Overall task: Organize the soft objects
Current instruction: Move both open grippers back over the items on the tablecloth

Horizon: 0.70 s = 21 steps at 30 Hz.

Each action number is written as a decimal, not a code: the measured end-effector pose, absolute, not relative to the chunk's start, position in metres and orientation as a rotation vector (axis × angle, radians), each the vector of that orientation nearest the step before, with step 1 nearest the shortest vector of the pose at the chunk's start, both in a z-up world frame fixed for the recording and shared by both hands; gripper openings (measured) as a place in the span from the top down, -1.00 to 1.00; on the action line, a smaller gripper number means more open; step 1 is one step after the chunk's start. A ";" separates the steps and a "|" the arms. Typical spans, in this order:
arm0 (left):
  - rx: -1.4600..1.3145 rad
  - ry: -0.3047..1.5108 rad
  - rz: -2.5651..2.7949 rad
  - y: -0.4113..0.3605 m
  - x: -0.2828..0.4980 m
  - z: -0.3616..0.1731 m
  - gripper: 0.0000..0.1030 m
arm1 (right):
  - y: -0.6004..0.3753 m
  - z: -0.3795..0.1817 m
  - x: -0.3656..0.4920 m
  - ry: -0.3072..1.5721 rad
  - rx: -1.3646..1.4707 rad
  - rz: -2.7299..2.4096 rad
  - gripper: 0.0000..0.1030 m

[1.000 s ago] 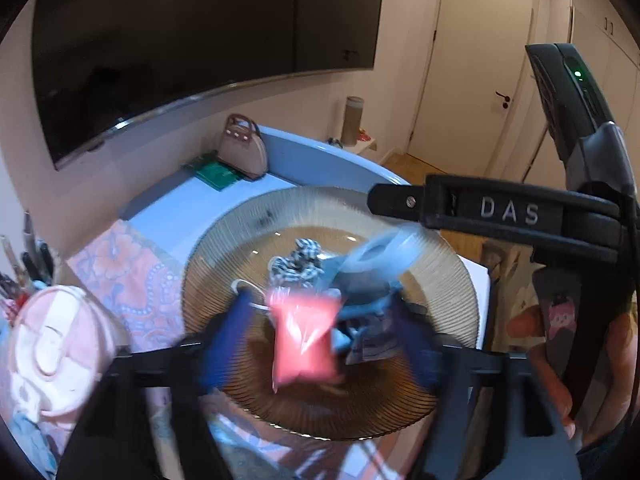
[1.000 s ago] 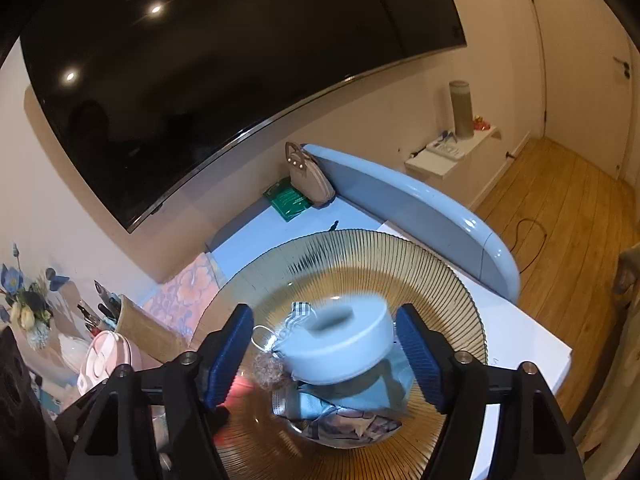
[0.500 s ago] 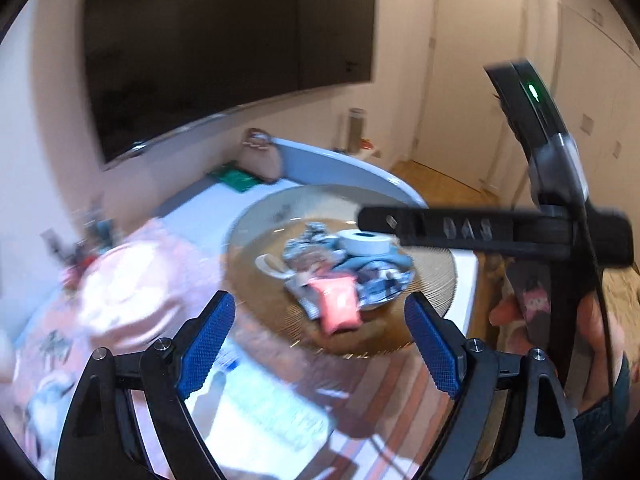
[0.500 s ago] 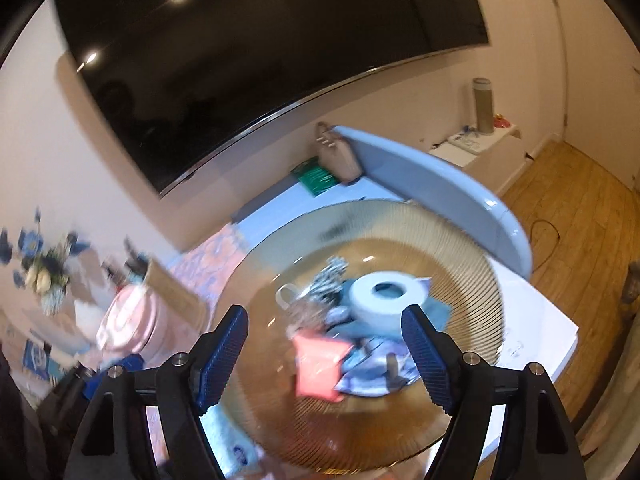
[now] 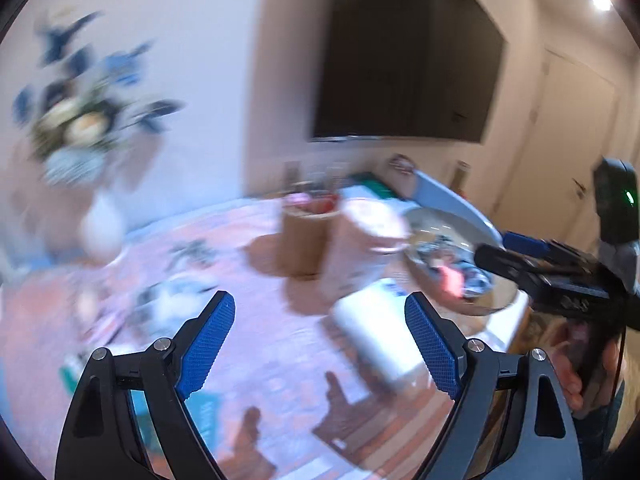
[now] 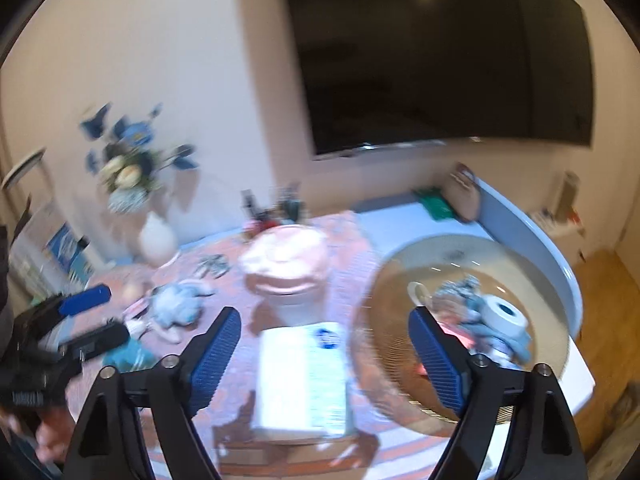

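A ribbed amber glass plate (image 6: 400,280) at the right holds a pile of soft things: a white tape roll (image 6: 505,315), a pink packet (image 6: 456,334), blue cloths. It also shows in the left wrist view (image 5: 496,304). A white tissue pack (image 6: 304,376) lies on the patterned cloth in front of my right gripper (image 6: 325,344), which is open and empty. A pale blue plush toy (image 6: 180,300) lies left of it. My left gripper (image 5: 320,336) is open and empty, with the tissue pack (image 5: 376,332) just right of centre. The view is blurred.
A pink round container (image 6: 286,268) stands behind the tissue pack. A white vase of blue flowers (image 6: 154,232) stands at the back left. A cardboard holder (image 5: 306,236) stands behind. A brown handbag (image 6: 464,192) and a green item (image 6: 438,206) sit at the back right.
Both grippers have let go of the pink packet and tape roll on the plate, opened, and swung left and back. The tissue pack and plush toy have come into view.
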<state>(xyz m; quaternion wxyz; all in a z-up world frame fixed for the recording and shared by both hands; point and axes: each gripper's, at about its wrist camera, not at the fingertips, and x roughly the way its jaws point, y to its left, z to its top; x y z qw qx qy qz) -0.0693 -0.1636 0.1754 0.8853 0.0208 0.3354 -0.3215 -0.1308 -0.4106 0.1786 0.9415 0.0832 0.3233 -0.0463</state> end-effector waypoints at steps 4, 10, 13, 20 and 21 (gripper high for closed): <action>-0.041 0.703 -0.583 -0.109 -0.054 0.176 -0.68 | -0.367 0.175 -0.119 0.680 0.118 -0.025 -0.70; -0.117 0.682 -0.434 -0.034 -0.034 0.175 -0.68 | -0.310 0.156 -0.098 0.752 0.056 0.054 -0.73; -0.181 0.696 -0.410 -0.004 -0.024 0.170 -0.68 | -0.284 0.146 -0.088 0.785 0.016 0.087 -0.73; -0.104 0.648 -0.311 0.022 -0.007 0.174 -0.68 | -0.244 0.129 -0.066 0.841 -0.063 0.123 -0.73; -0.089 0.637 -0.300 0.024 -0.001 0.178 -0.68 | -0.241 0.127 -0.064 0.848 -0.072 0.122 -0.73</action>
